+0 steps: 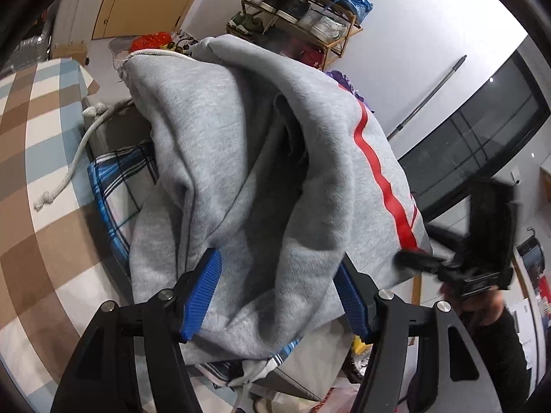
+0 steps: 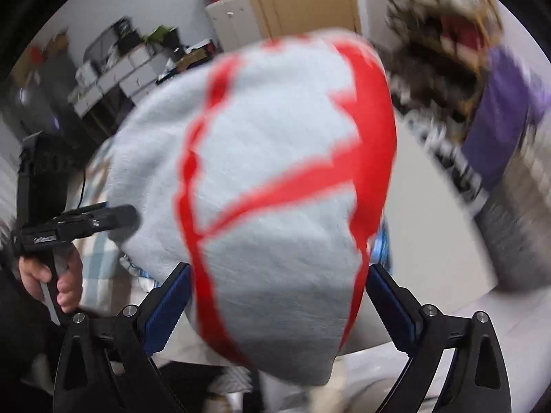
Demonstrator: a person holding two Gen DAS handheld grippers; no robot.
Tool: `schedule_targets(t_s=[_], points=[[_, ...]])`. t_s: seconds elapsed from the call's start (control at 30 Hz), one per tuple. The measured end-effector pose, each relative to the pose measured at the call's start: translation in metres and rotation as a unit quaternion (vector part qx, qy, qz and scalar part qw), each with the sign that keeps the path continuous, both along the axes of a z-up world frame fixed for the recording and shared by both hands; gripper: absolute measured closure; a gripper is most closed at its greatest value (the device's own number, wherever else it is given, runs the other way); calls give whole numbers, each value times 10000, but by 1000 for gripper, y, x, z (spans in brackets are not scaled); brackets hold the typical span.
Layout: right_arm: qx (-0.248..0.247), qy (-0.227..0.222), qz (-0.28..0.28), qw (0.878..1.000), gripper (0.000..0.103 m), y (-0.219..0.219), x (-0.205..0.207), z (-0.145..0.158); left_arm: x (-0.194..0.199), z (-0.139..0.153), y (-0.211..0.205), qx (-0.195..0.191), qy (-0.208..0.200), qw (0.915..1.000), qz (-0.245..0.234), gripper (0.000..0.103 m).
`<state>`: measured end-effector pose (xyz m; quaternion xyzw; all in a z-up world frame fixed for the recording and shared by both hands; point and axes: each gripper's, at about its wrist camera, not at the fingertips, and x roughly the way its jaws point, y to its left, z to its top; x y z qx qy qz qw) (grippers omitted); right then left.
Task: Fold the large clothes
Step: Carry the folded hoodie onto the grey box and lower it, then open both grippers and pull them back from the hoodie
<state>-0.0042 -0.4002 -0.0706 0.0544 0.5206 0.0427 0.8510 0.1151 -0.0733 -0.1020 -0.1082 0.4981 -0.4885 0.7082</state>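
The left gripper [image 1: 275, 296] stands half open, its blue pads [image 1: 201, 296] flanking bunched grey hoodie [image 1: 248, 158] without clearly pinching it. The cloth runs straight ahead, away from the jaws. The right gripper [image 2: 275, 304], near-fully spread, straddles the same single garment's red-printed side; whether either grips, I cannot tell.

A: Left wrist view: even indoor light, sharp, soft shadows in sweatshirt [image 1: 261, 179] folds, black fisheye corners.
B: Right wrist view: heavy motion blur, shoe rack [image 2: 444, 44] smeared.
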Motion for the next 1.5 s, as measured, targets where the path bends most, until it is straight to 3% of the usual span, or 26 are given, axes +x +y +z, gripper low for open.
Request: schedule_targets(t_s=[0.1,0.17,0.23,0.27,0.33,0.4,0.47,0.5,0.6,0.67,0.83,0.93,1.1,1.17,1.3,1.37,1.43,1.5], points=[[-202,-745,115,9970,0,14,12,60,0,-3,3,-108,143,9998,-30,42],[-205,-978,223,9947,0,26,29,84,1,-2,-3,-123,89,9999,-61,43],[-676,-996,174,9926,0,38,63,95,-1,-3,-4,-126,13,9999,-66,43],[-1050,-849,60,9908,0,46,87,92,-3,-4,-3,-131,-10,9999,-70,43],[-1306,-430,42,9905,0,56,120,75,-6,-4,-1,-111,-80,9999,-104,43],[-1614,248,439,9856,5,73,154,30,-7,-4,2,-115,-115,9997,-156,42],[-1969,762,634,9754,2,85,165,-8,-6,-6,8,-142,-88,9997,-175,42],[-2042,745,608,9742,0,90,170,-20,-5,-6,10,-92,-115,9998,-156,42],[-1679,714,227,9830,0,82,178,-15,0,-8,20,-181,-17,9998,-127,42],[-1688,716,246,9827,0,82,177,-9,0,-8,19,-200,62,9996,-179,42],[-381,-118,80,9992,2,49,136,46,3,-2,20,-240,133,9994,-229,42],[141,-97,-94,9998,2,29,104,57,4,-2,21,-217,169,9993,-242,42],[1071,166,-100,9941,1,6,67,32,5,1,22,-131,202,9995,-210,42],[1253,-2,-221,9919,0,0,60,17,3,0,30,-121,258,9995,-148,42],[1738,-840,-721,9786,0,-20,38,4,-6,9,40,317,-104,9994,42,42],[1722,-1118,-974,9738,0,-17,22,14,-13,19,50,441,-318,9984,123,42],[2046,-1481,-1080,9615,0,-11,-2,27,-22,31,64,525,-611,9963,307,42],[1940,-1798,-1093,9582,0,1,-29,38,-35,46,79,628,-930,9923,519,42]])
